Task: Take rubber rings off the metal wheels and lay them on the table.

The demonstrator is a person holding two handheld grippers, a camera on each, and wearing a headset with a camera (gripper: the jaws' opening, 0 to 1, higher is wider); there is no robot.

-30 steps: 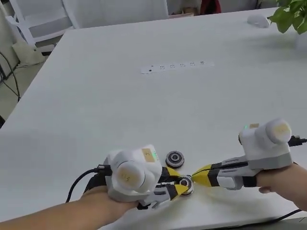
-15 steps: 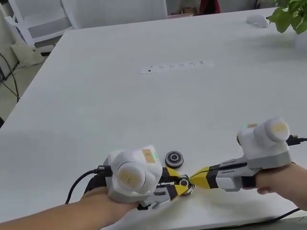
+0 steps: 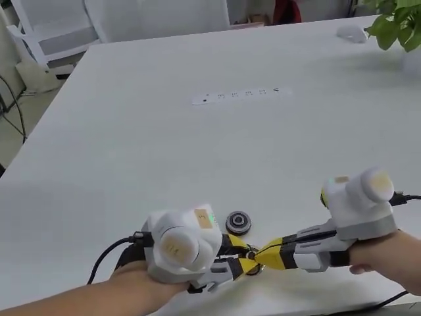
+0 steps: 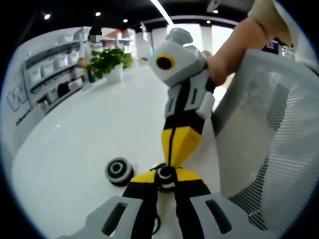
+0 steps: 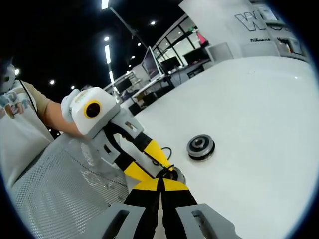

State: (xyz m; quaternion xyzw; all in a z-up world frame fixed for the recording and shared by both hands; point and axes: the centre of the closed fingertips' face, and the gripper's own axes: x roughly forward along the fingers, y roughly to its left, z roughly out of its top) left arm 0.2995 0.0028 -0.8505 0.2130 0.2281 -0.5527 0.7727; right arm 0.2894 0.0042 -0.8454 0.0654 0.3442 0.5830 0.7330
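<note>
A small metal wheel with a black rubber ring [image 4: 166,177] is clamped between the yellow-tipped jaws of my left gripper [image 4: 166,175], just above the table's near edge. My right gripper [image 5: 160,185] has its jaws shut, and its tips rest against that wheel's rim [image 5: 172,175]; I cannot tell whether they pinch the ring. In the head view the left gripper [image 3: 245,262] and right gripper [image 3: 262,257] meet tip to tip. A second wheel with its ring [image 3: 238,222] lies flat on the table just beyond them.
A row of sockets [image 3: 240,94] is set into the white table [image 3: 164,151] further out. A potted plant [image 3: 395,23] stands at the far right corner. A white mesh chair [image 4: 269,139] is close behind the near edge. A black cable [image 3: 108,253] trails from the left gripper.
My right gripper has slid left until its tips touch the wheel held by the left gripper. The left gripper and the loose wheel have stayed put.
</note>
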